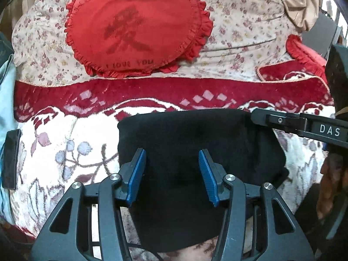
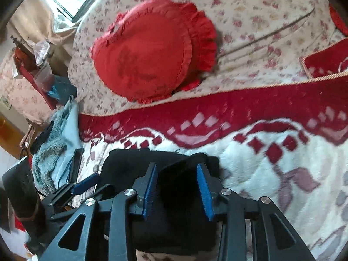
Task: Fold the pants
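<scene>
Two grippers hang over the same folded black pants (image 1: 195, 165), which lie on a white and red floral blanket (image 1: 65, 143) at the near edge of a bed. In the left wrist view the left gripper (image 1: 173, 171) has its blue pads spread wide with only dark cloth between them, gripping nothing; whether the tips touch the fabric I cannot tell. The right gripper (image 1: 258, 116) reaches in from 3 o'clock, its tip at the pants' far right corner. In the right wrist view its own jaws stand apart above the pants (image 2: 178, 195), released, and the left gripper (image 2: 87, 183) shows at 9 o'clock. A dark phone (image 1: 10, 158) lies on the blanket at 9 o'clock of the pants. Farther off, toward 12 o'clock, past the blanket's red border, a red heart-shaped frilled cushion (image 1: 139, 28) rests on a flowered sheet (image 1: 239, 21).
</scene>
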Demonstrator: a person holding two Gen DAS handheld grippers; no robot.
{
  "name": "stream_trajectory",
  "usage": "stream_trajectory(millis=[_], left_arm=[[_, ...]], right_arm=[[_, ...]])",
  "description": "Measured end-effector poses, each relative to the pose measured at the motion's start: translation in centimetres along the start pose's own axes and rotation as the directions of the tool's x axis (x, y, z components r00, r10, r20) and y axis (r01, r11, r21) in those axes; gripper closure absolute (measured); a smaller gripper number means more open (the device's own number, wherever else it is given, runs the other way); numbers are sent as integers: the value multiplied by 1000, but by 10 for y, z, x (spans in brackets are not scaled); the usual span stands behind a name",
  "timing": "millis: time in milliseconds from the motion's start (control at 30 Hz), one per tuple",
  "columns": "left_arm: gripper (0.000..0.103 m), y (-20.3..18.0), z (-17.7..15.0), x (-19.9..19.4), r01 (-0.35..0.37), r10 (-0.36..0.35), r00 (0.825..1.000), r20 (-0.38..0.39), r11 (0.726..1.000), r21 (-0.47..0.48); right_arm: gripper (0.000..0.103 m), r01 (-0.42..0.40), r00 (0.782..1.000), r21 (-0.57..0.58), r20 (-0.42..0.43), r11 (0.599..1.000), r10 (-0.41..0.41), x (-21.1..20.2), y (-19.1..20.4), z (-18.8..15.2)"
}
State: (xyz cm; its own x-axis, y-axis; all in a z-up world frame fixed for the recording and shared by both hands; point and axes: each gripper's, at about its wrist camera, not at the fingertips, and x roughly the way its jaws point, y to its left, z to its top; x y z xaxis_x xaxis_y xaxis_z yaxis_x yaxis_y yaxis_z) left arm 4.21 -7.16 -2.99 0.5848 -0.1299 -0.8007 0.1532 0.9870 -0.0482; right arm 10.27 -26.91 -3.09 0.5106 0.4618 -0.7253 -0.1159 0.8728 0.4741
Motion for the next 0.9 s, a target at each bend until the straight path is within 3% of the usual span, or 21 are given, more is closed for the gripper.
stream_trajectory(millis=[67,167,267,333,367,467,567,667,800,900], left_arm=[[54,-2,-2,4,-8,8,1000,1,1000,4],[52,-4,-4,6,-8,7,1000,6,1000,4],[52,0,-6,5,11,-11,1000,4,1000,-9],[52,5,-7,5,17,-17,1000,3,1000,-22],[52,7,-7,5,22,-22,1000,2,999,-28],[52,11,-6,0,37,-37,999,10,998,-52],[52,18,-4,-9,42,-40,999,28,996,-83],[52,25,-7,-17,35,-31,999,40,994,-104],[52,26,-22,-21,62,-59,998,27,991,-119],[52,16,-32,-15,33,-31,999,21,997,-71]], right_arm=[[67,27,1000,-9,-10,1000,-27,6,6,0],[67,150,988,-98,-25,984,-153,16,8,-4],[67,201,979,-63,-27,978,-203,11,-16,-15],[67,300,953,-43,-34,953,-301,3,-39,-26],[68,309,950,-25,-43,951,-309,0,-47,-29],[68,155,988,80,-24,985,-153,-18,-64,-33],[67,94,995,20,27,995,-94,-30,-43,-28],[67,14,1000,-46,14,999,-14,-26,-16,-22],[67,155,987,-90,-23,984,-157,10,-5,-13],[67,156,987,-95,-29,983,-159,34,-9,-7]])
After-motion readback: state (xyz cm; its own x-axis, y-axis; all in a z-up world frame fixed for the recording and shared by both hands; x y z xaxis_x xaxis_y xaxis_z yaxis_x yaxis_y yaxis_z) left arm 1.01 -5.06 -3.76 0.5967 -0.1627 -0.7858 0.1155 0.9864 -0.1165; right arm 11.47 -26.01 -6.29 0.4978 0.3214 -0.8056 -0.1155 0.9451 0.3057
